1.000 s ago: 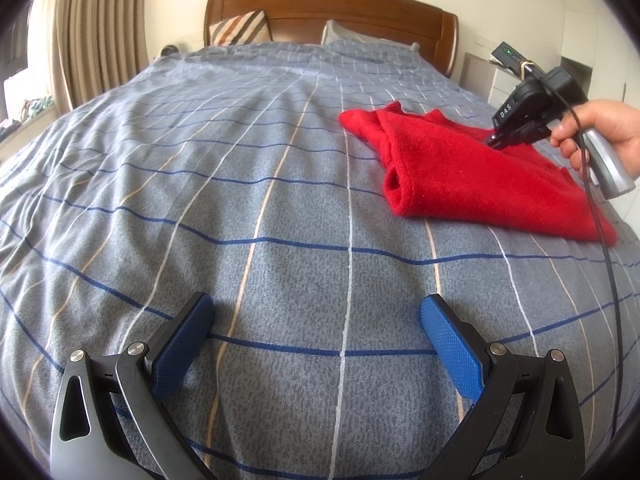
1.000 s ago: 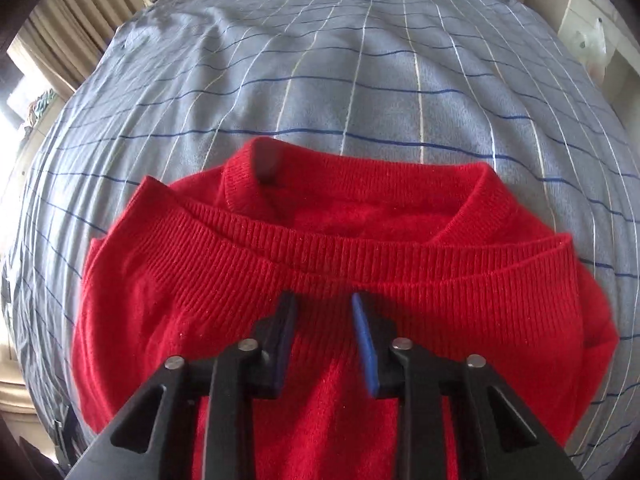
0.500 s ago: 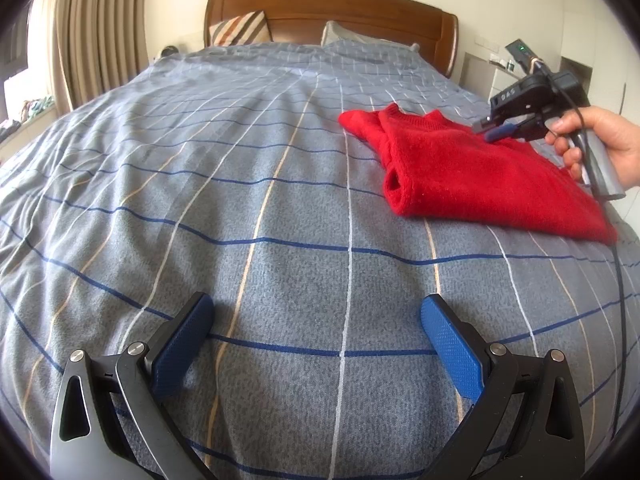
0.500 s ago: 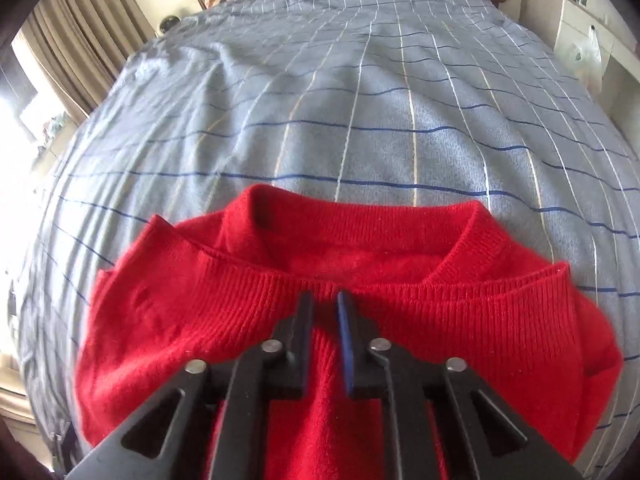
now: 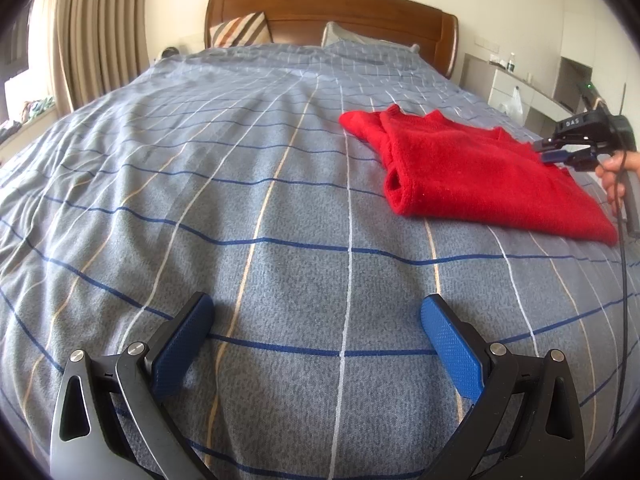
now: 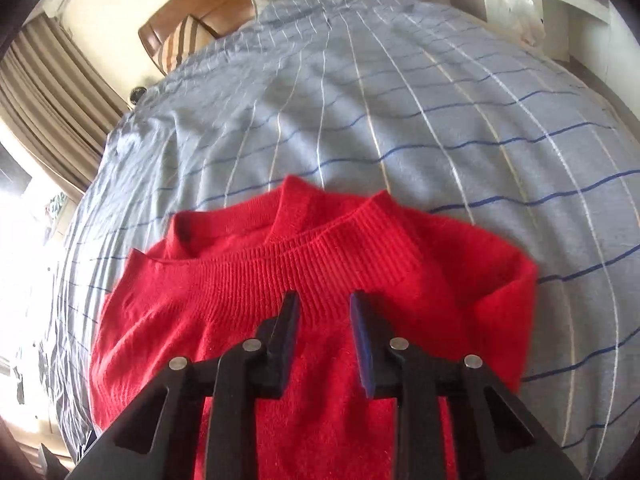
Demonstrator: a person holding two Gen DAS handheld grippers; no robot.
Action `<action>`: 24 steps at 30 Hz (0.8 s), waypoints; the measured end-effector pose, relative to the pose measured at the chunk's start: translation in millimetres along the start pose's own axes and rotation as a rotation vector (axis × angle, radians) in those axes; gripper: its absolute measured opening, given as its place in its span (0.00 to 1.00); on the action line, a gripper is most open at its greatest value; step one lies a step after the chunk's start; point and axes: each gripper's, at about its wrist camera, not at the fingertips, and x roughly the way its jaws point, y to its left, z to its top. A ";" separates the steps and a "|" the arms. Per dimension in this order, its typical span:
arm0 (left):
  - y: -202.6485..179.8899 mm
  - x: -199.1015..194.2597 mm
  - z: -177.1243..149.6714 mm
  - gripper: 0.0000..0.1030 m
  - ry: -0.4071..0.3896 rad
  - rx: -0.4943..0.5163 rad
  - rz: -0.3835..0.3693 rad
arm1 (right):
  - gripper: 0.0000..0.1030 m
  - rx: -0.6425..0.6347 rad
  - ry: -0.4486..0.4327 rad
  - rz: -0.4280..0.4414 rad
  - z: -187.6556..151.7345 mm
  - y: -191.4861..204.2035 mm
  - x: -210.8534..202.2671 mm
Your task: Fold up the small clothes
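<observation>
Bed (image 5: 256, 184) w/ grey-blue checked cover fills both views; wooden headboard (image 5: 332, 8) and two pillows at far end, curtains (image 5: 92, 36) on the left side, white cabinets (image 5: 516, 88) beyond the right edge. Wide bare cover lies ahead and to the left of the left tongs (image 5: 316, 344); the bed's right edge drops off close behind the sweater.

Red sweater (image 5: 472, 172): folded, flat on the cover, right half of bed, ribbed neck band (image 6: 320, 256) toward the headboard, a folded-in sleeve roll along its left side.

Left tongs: released, blue pads (image 5: 184, 344) spread wide, nothing between them, low over bare cover, well apart from the sweater, which sits ahead and to the right.

Right tongs (image 6: 324, 308): just above the sweater's chest area, tips just short of the neck band. Jaws part-open w/ a narrow gap; no fabric pinched, red knit visible through the gap. Seen from the left wrist view, right tongs (image 5: 546, 151) sit at the sweater's right side, held by a hand (image 5: 614, 176) w/ cable trailing down.

Writing: "DAS" in white on the right tool's black body (image 5: 580, 124). No other text legible.
</observation>
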 end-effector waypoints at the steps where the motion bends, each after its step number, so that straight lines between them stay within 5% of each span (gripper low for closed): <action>1: 0.0 0.4 0.5 0.99 0.000 0.000 0.000 | 0.27 -0.016 0.006 0.043 -2.9 2.5 -9.0; 4: 0.1 0.1 -0.1 0.99 0.000 0.000 0.000 | 0.38 -0.029 0.081 0.145 -26.1 3.1 -23.8; 6: 0.1 0.2 -0.1 0.99 0.000 0.000 0.000 | 0.41 0.006 0.144 0.111 -48.3 -14.2 -19.3; 8: 0.1 0.2 -0.3 0.99 0.000 0.001 0.000 | 0.39 -0.033 0.087 -0.049 -65.3 -32.0 -30.1; 11: 0.2 -0.3 -0.1 0.99 0.000 0.002 0.004 | 0.40 -0.064 -0.059 -0.164 -87.4 -45.2 -66.7; 18: 0.1 -1.3 -0.7 0.99 0.000 0.004 0.009 | 0.52 -0.179 -0.196 -0.280 -171.7 -35.0 -124.1; 24: 0.7 -0.4 -0.5 1.00 0.004 0.009 0.020 | 0.63 -0.203 -0.196 -0.317 -218.1 -34.9 -99.0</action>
